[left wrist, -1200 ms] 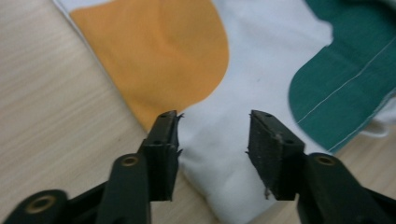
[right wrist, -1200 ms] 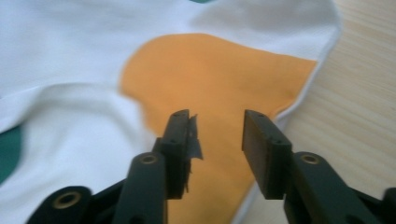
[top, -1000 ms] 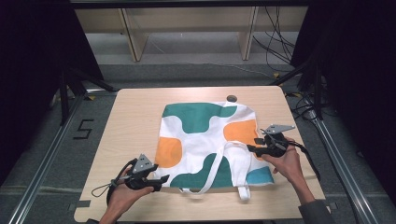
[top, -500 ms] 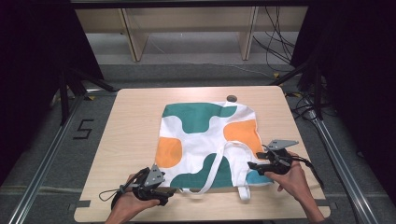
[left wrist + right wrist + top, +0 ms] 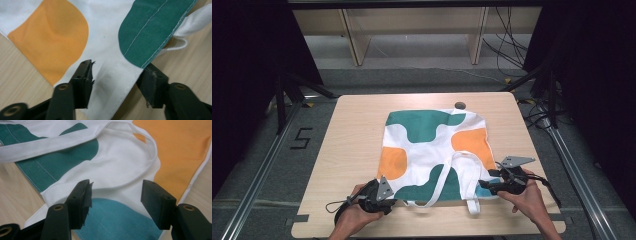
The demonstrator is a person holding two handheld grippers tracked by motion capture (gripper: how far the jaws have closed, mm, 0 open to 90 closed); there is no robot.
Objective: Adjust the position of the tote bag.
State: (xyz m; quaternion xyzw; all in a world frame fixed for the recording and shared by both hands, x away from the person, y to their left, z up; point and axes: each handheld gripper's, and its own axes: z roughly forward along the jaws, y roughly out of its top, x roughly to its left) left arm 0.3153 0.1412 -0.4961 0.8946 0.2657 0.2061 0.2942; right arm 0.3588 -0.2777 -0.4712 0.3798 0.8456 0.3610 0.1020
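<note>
Working from the whole worktop [image 5: 352, 125] down, I am seeing the tote bag [image 5: 432, 145] lying flat near the middle, its open edge and white straps [image 5: 462, 165] toward the person, and I am holding one tool at each near corner. The biggest risk, as I am judging it, is an uneven pick: the two corners are well apart, so if one tool is biting and the other is slipping, the bag is going to swing and bunch instead of lifting square. The left tool [image 5: 115, 75] has just been closing, yet its jaws are standing apart astride the white and green hem, one pad over the cloth and one over bare wood, so it is gripping nothing; closing from there may be pinching a thin sliver of edge that pulls free. The right tool [image 5: 115, 192] has been opening and is hovering wide above the blue patch [image 5: 120, 220], holding nothing; a strap loop is lying just ahead, and I may be catching that strap rather than the bag's corner.
</note>
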